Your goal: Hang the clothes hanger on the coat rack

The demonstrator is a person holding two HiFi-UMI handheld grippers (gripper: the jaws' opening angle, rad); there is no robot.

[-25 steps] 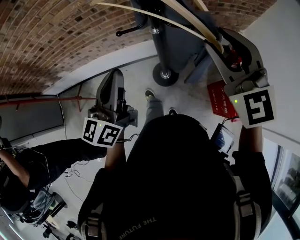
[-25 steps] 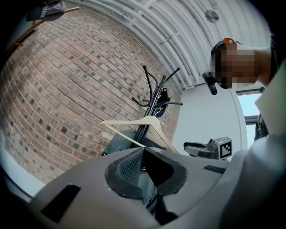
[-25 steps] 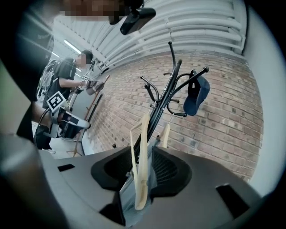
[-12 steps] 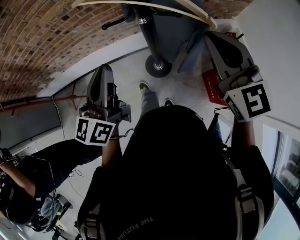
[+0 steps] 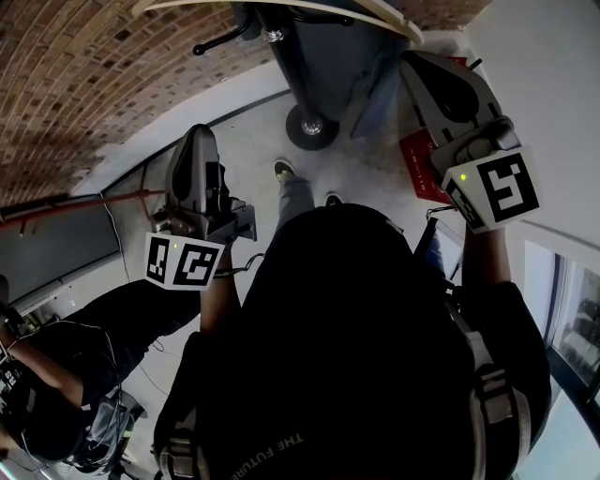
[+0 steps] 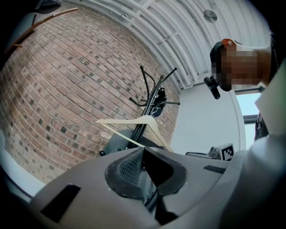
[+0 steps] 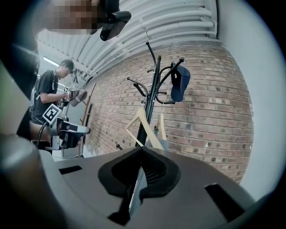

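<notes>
Head view, left to right: left gripper point(image 5: 193, 141) low above the floor, jaws shut on nothing; coat rack point(image 5: 307, 126) at top centre, with the clothes hanger point(image 5: 398, 26) arcing across the upper edge; right gripper point(image 5: 422, 66) just under that wooden end, no longer around it. Had the hanger's arm between wide jaws a second ago; now drawn clear, jaws closed tight and empty. Suggests the hanging is done, leaving only a retreat. Crops off the hook, though. Right gripper view fills that gap: hanger suspended against the rack's pole, below a blue cap point(image 7: 178, 82); left gripper view agrees from the other side.
</notes>
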